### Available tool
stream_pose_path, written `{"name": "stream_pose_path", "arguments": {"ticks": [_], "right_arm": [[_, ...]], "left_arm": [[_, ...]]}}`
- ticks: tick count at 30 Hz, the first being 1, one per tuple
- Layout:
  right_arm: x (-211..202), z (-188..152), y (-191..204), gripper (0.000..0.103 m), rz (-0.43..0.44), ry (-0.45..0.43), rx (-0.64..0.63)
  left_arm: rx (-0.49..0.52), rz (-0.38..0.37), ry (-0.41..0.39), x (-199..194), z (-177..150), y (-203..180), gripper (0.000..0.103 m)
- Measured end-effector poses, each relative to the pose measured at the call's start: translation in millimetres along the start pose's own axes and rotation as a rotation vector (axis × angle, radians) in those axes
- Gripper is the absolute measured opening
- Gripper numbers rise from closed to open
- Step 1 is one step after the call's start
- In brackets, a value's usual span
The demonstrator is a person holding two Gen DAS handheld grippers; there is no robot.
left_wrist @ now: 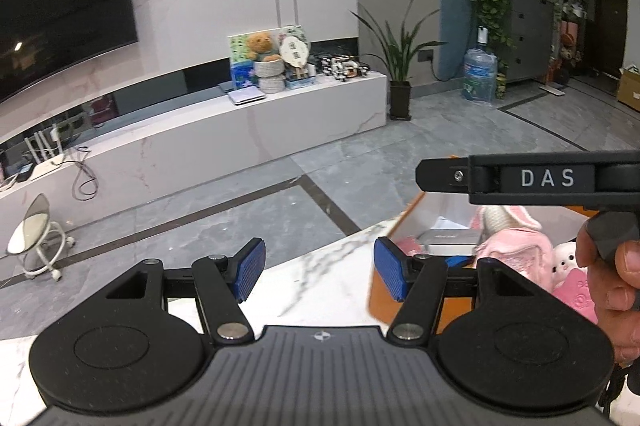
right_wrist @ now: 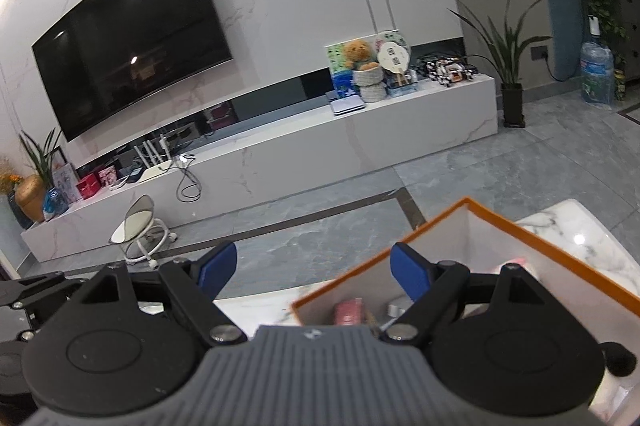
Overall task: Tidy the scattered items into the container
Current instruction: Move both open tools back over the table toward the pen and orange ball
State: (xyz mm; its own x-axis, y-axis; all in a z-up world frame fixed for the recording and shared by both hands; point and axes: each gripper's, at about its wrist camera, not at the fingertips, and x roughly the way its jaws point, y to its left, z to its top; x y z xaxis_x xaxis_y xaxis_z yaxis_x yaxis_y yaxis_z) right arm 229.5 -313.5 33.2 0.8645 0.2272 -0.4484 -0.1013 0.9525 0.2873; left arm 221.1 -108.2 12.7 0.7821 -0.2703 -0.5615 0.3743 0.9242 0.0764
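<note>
An orange-rimmed box (right_wrist: 532, 232) stands on the white marble table (left_wrist: 320, 278). In the left wrist view the box (left_wrist: 404, 216) holds pink plush toys (left_wrist: 520, 250), a silver flat item (left_wrist: 448, 240) and other pink things. My left gripper (left_wrist: 319, 272) is open and empty, raised above the table just left of the box. My right gripper (right_wrist: 314, 272) is open and empty, raised over the box's near left corner; a pink item (right_wrist: 350, 312) shows inside. The right gripper's body (left_wrist: 548, 179) crosses above the box in the left wrist view.
A long white TV bench (right_wrist: 360, 129) with a teddy bear (right_wrist: 360, 55), boxes and cables lies across grey tiled floor (left_wrist: 240, 218). A small wheeled stool (right_wrist: 140, 230) stands before it. Potted plants (left_wrist: 400, 65) and a water jug (left_wrist: 478, 73) are at the right.
</note>
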Motion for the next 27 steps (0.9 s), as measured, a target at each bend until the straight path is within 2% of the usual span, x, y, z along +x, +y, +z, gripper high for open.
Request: {"name": "stream_pose_path", "arguments": {"ticks": [5, 16, 27], "right_arm": [[0, -4, 24, 0.086, 0.024, 0.006, -0.027], [1, -20, 81, 0.086, 0.082, 0.012, -0.102], [19, -53, 129, 0.085, 0.122, 0.043, -0.201]], "left_arm": [[-0.012, 0.032, -0.010, -15, -4, 25, 0.071], [-0.115, 0.125, -0.026, -53, -30, 97, 0.071], [-0.249, 0.207, -0.012, -80, -81, 166, 0.071]]}}
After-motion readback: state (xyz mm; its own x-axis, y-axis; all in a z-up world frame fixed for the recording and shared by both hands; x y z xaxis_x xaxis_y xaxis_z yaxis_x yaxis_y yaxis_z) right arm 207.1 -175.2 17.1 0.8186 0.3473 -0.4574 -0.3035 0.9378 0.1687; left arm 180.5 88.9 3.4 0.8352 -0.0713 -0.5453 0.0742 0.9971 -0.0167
